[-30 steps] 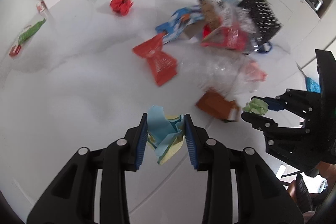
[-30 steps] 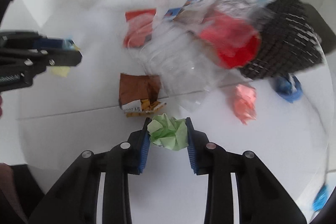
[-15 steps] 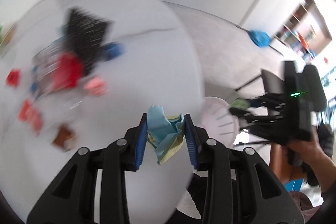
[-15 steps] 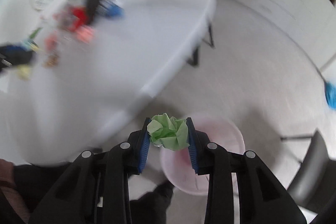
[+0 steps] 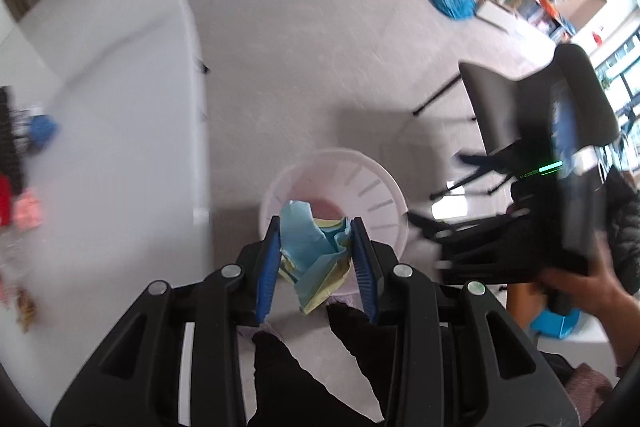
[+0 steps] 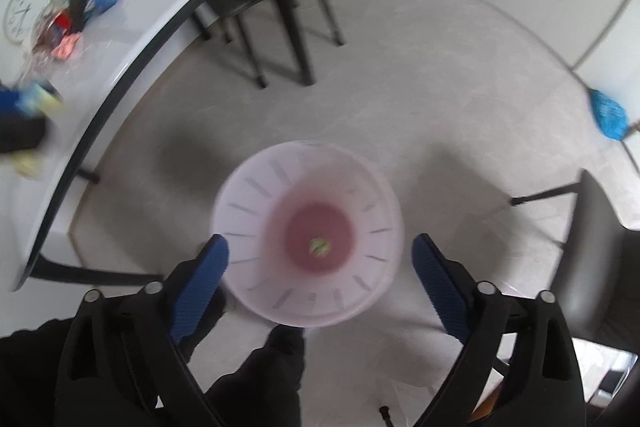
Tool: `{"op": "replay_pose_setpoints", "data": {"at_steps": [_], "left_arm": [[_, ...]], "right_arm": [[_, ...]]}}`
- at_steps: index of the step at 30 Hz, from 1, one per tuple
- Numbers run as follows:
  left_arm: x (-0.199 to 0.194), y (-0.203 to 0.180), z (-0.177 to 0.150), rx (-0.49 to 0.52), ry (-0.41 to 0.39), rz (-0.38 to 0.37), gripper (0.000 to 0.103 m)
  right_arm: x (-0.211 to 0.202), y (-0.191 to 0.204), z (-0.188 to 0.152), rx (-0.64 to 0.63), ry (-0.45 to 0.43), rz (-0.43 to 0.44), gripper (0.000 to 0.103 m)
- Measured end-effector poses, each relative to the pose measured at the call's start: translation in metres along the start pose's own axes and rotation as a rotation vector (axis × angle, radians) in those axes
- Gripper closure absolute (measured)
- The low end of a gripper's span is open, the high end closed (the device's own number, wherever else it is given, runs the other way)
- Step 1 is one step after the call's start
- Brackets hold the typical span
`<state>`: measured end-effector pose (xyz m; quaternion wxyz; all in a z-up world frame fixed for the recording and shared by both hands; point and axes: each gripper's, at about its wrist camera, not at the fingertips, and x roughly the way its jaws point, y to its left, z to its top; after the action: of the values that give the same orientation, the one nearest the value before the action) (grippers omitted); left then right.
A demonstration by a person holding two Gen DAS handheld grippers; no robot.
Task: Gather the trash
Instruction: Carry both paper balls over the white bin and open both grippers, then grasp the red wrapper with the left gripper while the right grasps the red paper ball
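- My left gripper (image 5: 316, 259) pinches a blue and yellow paper wad (image 5: 310, 251), held over the near rim of the pink bin (image 5: 384, 187).
- Wad looks light, soft, crushable; a grip across its middle suits it.
- My right gripper (image 6: 320, 263) gapes wide, empty, above the bin.
- Small green scrap (image 6: 319, 246) lies on the bin floor.
- More litter on the table (image 5: 120, 107).
- No legible writing.

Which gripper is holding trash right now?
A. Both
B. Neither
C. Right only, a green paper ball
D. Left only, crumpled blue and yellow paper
D: the left gripper clamps the crumpled blue and yellow paper over the pale pink round bin, while the right gripper is open and empty.
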<state>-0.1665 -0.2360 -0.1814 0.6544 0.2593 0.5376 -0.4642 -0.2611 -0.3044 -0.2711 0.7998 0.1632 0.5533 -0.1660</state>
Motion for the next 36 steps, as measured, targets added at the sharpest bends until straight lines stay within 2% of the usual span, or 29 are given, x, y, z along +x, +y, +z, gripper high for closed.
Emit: {"op": "replay_pose_setpoints", "data": {"at_steps": [3,4,5,7,11,15,19,21,22,24,26,29,34,36], "left_arm": [[0.047,-0.017,0.002,0.035,0.04,-0.019,0.067],[0.066,-0.023,0.003,0.049,0.059,-0.024,0.054],[0.08,-0.026,0.003,0.054,0.075,-0.03,0.033],[0.105,-0.036,0.003,0.063,0.091,-0.009,0.021],[0.133,-0.041,-0.002,0.078,0.183,-0.001,0.018],[0.093,-0.032,0.002,0.023,0.104,0.001,0.018],[0.009,-0.003,0.005,-0.108,-0.052,0.048,0.009],[-0.044,0.023,-0.005,-0.191,-0.148,0.119,0.008],[-0.06,0.032,-0.01,-0.217,-0.175,0.143,0.008],[-0.101,0.063,-0.028,-0.304,-0.232,0.238,0.008],[-0.126,0.092,-0.046,-0.381,-0.256,0.323,0.008],[-0.141,0.148,-0.082,-0.51,-0.251,0.412,0.008],[-0.156,0.244,-0.134,-0.747,-0.233,0.457,0.008],[-0.15,0.276,-0.15,-0.806,-0.232,0.459,0.008]], "right_arm": [[-0.021,-0.02,-0.007,0.044,-0.028,-0.035,0.004],[-0.026,-0.028,-0.011,0.06,-0.034,-0.043,0.003],[-0.03,-0.033,-0.015,0.07,-0.036,-0.049,0.002],[-0.037,-0.047,-0.021,0.089,-0.034,-0.06,0.002],[-0.041,-0.062,-0.024,0.098,-0.015,-0.08,0.002],[-0.048,-0.062,-0.018,0.102,-0.039,-0.071,0.002],[-0.075,-0.044,0.008,0.059,-0.122,-0.037,0.002],[-0.09,-0.027,0.024,0.027,-0.168,-0.006,0.002],[-0.097,-0.019,0.032,0.007,-0.19,0.008,0.002],[-0.111,0.006,0.054,-0.05,-0.235,0.047,0.002],[-0.118,0.032,0.071,-0.103,-0.269,0.078,0.002],[-0.124,0.078,0.099,-0.182,-0.313,0.136,0.002],[-0.115,0.162,0.137,-0.273,-0.326,0.242,0.002],[-0.11,0.191,0.146,-0.3,-0.32,0.269,0.002]]}}
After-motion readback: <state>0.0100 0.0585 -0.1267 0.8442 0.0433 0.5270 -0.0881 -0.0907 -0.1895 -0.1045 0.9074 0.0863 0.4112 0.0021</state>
